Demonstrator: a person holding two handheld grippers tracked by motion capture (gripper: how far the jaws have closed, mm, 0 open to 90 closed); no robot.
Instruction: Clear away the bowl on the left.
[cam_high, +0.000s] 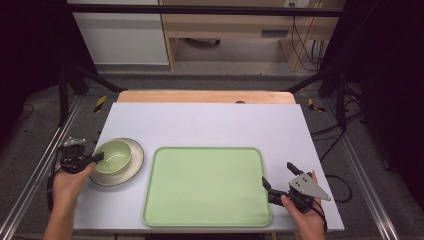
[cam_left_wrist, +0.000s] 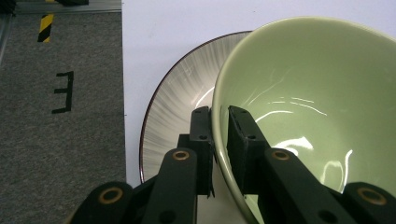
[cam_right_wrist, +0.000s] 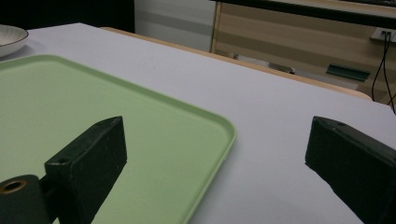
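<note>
Bowl (cam_left_wrist: 303, 107) sits on the plate (cam_left_wrist: 180, 102) at the table's left, and my left gripper (cam_left_wrist: 219, 116) has pinched its near-left rim (one jaw inside, one outside). My right gripper (cam_high: 279, 181) gapes wide, holding nothing, by the green tray's (cam_high: 207, 186) near-right corner.

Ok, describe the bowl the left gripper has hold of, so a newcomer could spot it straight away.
Start at the big green tray in the middle of the white table, then look just to its left, where a pale striped plate lies. The bowl sits on that plate: glossy, plain light green, deep and round, with the left gripper shut on its rim, one jaw inside and one outside.
</note>
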